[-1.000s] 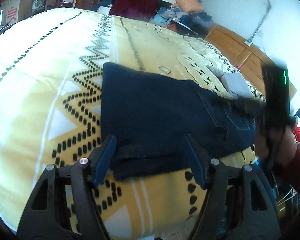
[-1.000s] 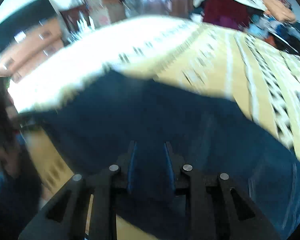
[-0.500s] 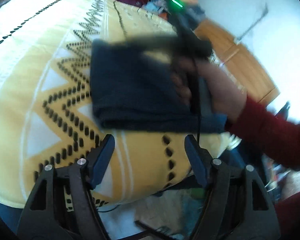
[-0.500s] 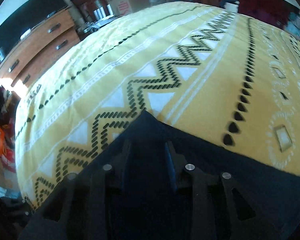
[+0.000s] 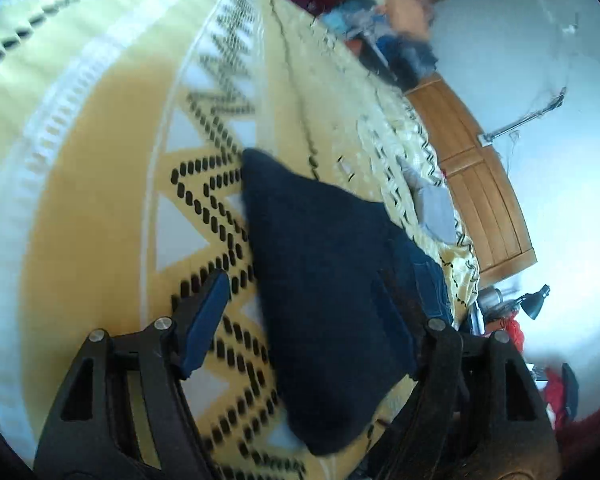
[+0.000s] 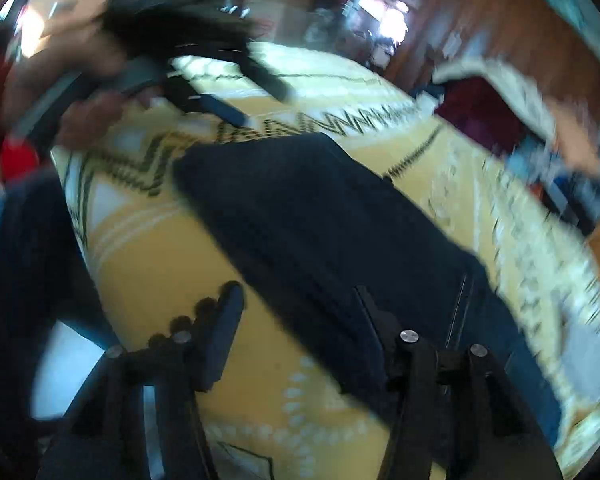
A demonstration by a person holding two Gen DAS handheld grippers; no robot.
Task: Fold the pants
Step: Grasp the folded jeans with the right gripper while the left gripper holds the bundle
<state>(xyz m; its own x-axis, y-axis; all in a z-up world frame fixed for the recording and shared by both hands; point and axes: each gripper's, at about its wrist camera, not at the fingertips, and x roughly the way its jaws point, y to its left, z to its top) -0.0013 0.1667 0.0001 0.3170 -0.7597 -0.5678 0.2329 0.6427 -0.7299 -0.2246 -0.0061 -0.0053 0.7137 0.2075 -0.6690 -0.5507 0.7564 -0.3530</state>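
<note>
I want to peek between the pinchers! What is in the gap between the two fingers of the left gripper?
In the left wrist view, the left gripper is open over the yellow patterned blanket. The folded dark pants lie partly in the gap, unpinched.

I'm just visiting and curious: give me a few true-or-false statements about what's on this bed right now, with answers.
1. The dark navy folded pants lie on a yellow patterned blanket. True.
2. The pants are bright red. False: dark navy.
3. The left gripper is clamped shut on the pants. False: its blue-padded fingers stand apart, gripping nothing.
4. A wooden headboard stands past the blanket. True.
5. The right gripper holds the pants. False: its jaws are opening, unclamped.
</note>
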